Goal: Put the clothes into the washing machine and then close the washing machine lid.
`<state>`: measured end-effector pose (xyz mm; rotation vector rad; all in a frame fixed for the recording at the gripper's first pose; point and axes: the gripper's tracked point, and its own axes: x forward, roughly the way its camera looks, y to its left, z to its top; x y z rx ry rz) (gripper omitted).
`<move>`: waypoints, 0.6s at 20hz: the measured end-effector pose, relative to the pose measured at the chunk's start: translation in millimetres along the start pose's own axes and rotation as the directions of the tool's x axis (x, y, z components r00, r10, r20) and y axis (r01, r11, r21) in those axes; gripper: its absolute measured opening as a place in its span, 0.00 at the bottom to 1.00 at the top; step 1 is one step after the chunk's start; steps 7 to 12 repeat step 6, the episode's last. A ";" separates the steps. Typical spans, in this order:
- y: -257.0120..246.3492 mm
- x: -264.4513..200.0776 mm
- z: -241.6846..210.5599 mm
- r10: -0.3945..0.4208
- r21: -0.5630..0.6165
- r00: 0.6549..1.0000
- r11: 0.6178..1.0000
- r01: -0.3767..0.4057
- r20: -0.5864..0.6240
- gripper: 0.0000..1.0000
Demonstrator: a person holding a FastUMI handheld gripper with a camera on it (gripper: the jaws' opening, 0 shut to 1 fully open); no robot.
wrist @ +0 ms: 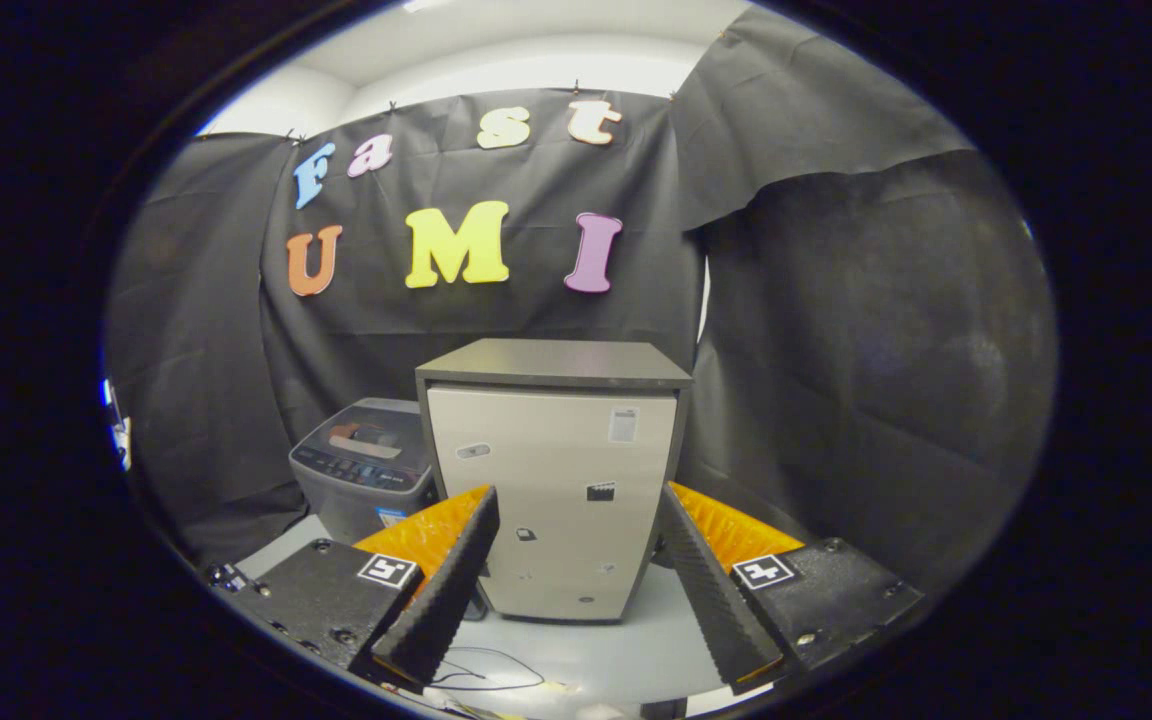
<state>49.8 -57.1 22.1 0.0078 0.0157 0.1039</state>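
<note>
Ribbed gripper (576, 500) fingers spread, boxy cabinet (551, 480) beyond

Small fridge-like cabinet (554, 500) stands upright on white tabletop (626, 655), dark top slab, pale door with several small stickers; thin black cable (484, 672) loops on tabletop in front; black cloth wall (876, 350) behind.

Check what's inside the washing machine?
Through the washing machine lid, something orange shows; its shape is unclear. The cabinet covers its right side. Gripper fingers are open.
</note>
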 end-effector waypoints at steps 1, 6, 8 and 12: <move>-0.1 0.9 -0.7 0.000 -0.003 1.000 1.000 0.000 0.005 1.00; 2.3 4.0 -2.6 0.004 -0.005 1.000 1.000 -0.004 0.004 0.99; 2.3 4.0 -2.6 0.004 -0.005 1.000 1.000 -0.004 0.004 0.99; 2.3 4.0 -2.6 0.004 -0.005 1.000 1.000 -0.004 0.004 0.99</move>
